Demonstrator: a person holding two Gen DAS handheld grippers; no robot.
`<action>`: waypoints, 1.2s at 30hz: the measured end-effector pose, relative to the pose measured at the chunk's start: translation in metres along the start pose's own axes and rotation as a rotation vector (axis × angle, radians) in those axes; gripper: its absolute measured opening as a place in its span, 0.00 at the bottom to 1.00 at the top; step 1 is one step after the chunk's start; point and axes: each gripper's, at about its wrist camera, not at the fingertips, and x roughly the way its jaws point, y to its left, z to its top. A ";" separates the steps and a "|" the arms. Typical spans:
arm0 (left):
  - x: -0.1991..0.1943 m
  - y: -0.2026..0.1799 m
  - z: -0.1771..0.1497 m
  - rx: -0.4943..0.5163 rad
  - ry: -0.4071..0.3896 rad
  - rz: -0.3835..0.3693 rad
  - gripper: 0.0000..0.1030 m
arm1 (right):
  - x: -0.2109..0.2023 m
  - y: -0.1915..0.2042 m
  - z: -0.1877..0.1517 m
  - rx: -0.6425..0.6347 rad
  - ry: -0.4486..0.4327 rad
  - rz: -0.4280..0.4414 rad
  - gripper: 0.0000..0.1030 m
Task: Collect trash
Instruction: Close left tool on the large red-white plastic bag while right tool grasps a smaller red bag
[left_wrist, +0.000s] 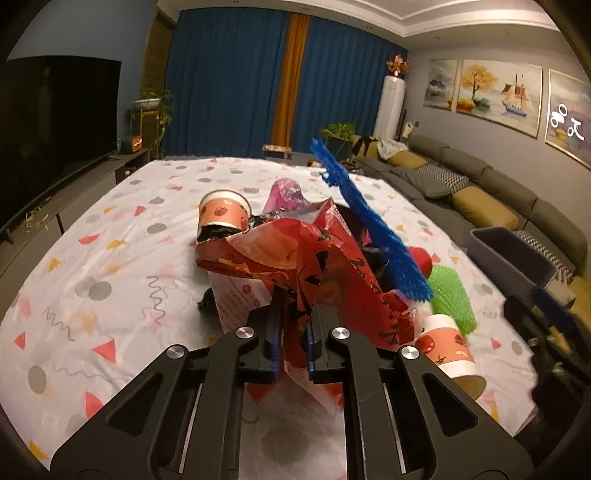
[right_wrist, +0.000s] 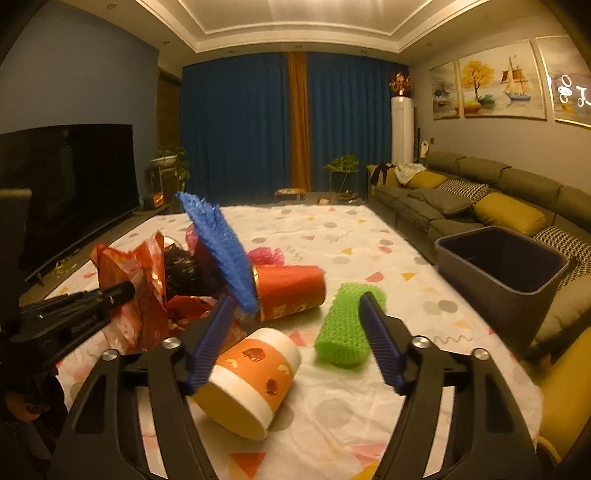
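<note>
Wrapper foil, red and crumpled (left_wrist: 306, 266), was what my left gripper (left_wrist: 293, 332) had clamped: the two pads stood narrow, pinching its lower folds, with the sheet billowing up and away from me over the patterned tablecloth (left_wrist: 110, 266). From that wrist I counted two orange paper cups: one (left_wrist: 223, 214) beyond the wrapper, upside down with its rim uppermost, the other (left_wrist: 448, 343) lying on its side at my right, mouth toward the near edge. A blue mesh net (left_wrist: 369, 225) ran as a long diagonal strip from upper left to lower right, ending beside a green mesh roll (left_wrist: 452, 295). A grey bin (left_wrist: 513, 254) stood off the table's right edge, in front of the sofa. The cloth to the left lay bare, leaving room to move.

From the right wrist, my right gripper (right_wrist: 295, 325) stood wide, with nothing pinched. The near orange cup (right_wrist: 255, 373) lay just beside the left finger (right_wrist: 210, 343), its long axis slanting, mouth down-left toward me. The green roll (right_wrist: 347, 328) lay just beside the right finger (right_wrist: 380, 339), pointing away and slightly right. One red cup (right_wrist: 291, 288) lay on its side beyond, its axis across the table. The bin (right_wrist: 502, 273) sat open at the right, past bare cloth.
</note>
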 end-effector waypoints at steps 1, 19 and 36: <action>-0.003 0.001 0.001 -0.004 -0.006 -0.002 0.08 | 0.002 0.004 -0.001 -0.004 0.014 0.022 0.63; -0.050 0.057 0.007 -0.113 -0.082 0.079 0.08 | 0.055 0.074 -0.009 -0.083 0.174 0.167 0.30; -0.045 0.068 0.006 -0.127 -0.070 0.053 0.08 | 0.058 0.075 -0.008 -0.100 0.187 0.153 0.04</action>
